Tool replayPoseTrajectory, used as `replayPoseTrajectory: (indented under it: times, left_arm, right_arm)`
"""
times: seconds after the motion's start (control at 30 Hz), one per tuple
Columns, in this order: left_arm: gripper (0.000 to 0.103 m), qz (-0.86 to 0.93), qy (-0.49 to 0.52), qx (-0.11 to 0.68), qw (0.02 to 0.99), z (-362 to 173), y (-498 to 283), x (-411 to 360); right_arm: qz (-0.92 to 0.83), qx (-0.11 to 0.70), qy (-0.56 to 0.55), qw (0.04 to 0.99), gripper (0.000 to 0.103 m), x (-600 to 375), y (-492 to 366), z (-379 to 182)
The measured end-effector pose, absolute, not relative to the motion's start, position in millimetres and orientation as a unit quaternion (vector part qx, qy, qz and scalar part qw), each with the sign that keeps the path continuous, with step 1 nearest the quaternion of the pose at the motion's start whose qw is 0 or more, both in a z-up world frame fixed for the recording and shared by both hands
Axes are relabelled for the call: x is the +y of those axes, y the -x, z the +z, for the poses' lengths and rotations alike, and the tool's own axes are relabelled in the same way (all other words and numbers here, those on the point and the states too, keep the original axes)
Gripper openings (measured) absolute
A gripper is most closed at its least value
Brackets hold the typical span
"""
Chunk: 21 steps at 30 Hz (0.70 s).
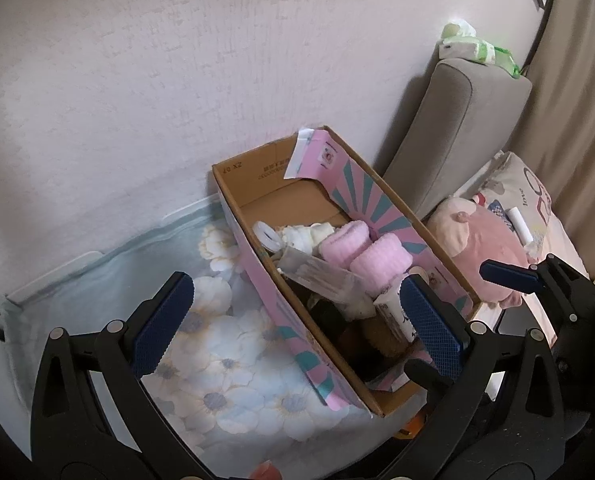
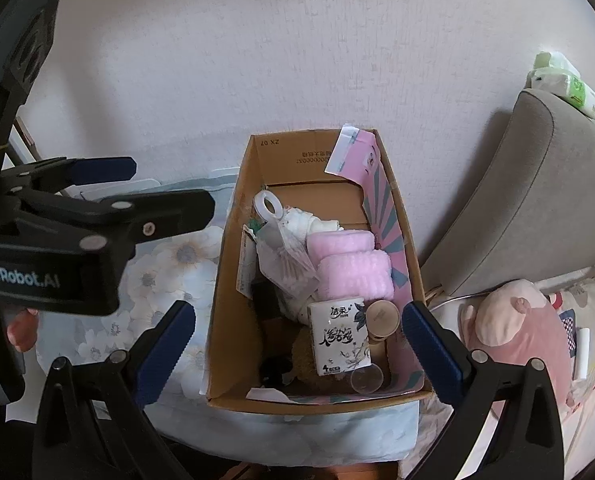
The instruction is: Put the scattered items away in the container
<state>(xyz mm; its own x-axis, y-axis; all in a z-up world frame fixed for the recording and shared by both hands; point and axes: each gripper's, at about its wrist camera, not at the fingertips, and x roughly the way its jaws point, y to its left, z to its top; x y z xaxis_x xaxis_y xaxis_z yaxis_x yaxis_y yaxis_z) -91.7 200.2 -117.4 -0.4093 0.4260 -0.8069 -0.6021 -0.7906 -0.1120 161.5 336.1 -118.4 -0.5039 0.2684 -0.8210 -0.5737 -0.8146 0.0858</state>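
Both tongs gape wide and empty, left gripper (image 1: 297, 320) and right gripper (image 2: 299, 354) hovering over the cardboard box (image 2: 233, 280), tissue pack (image 2: 339, 334) inside at six o'clock, so scout outside for strays next

pale wall (image 2: 257, 60), grey sofa (image 2: 537, 200)

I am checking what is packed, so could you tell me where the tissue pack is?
The tissue pack stands in the cardboard box, near end, between the pink socks and a clear cup.
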Motion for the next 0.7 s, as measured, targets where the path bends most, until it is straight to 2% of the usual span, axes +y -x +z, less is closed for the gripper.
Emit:
replayPoseTrajectory:
  times: [0.37,0.7]
  left_arm:
    - [0.103,0.844,0.437,0.086,0.300,-106,84,181]
    - [0.103,0.879,0.420,0.049,0.221,-60,81,114]
  right_arm:
    - [0.851,0.179,0.426,0.250,0.102,323,-161,-112]
    - [0.843,0.218,0.416,0.262,0.102,308,-149,-69]
